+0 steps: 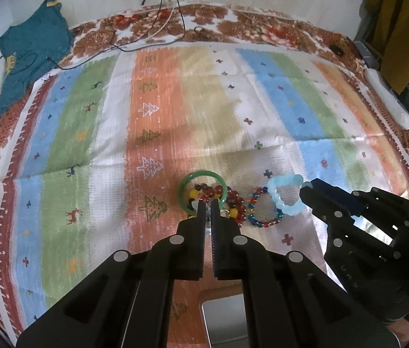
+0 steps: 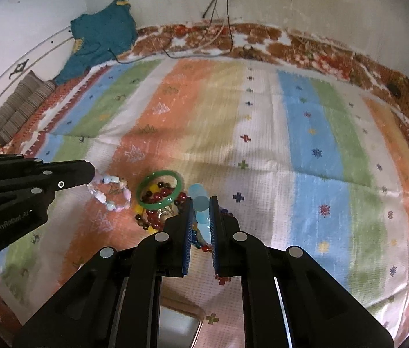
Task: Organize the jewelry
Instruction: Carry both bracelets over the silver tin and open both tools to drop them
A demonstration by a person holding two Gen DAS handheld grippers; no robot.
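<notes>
**Both hand-held grippers closed on bracelets beside the green bangle**

The striped cloth (image 1: 175, 101) spreads under everything, and the green bangle (image 1: 203, 171) lies flat on it, on an orange stripe. I place the rest from that bangle.

Far beyond the bangle, at the cloth's back left corner against the wall, a teal garment (image 1: 33, 43) lies crumpled. On the near side of the bangle, at the bottom edge of both views under my grippers, shows the corner of a silvery box (image 1: 224, 319).

My left hand-held gripper (image 1: 208, 203) has its fingers closed. Seen from the right wrist, its tip is left of the bangle with a pale bead bracelet (image 2: 108, 192) caught at it. That bracelet is blurred, so I cannot tell whether it hangs clear of the cloth.

My right hand-held gripper (image 2: 201, 203) is right of the bangle, clamped on a light blue bracelet (image 1: 285, 195), whose loop hangs from the fingertips.

A dark red and yellow bead bracelet (image 1: 234, 203) lies partly inside the bangle and spills out past its right rim. Just beyond that, further right of the bangle, a red and blue bead bracelet (image 1: 262, 221) rests on the cloth under the blue loop.
</notes>
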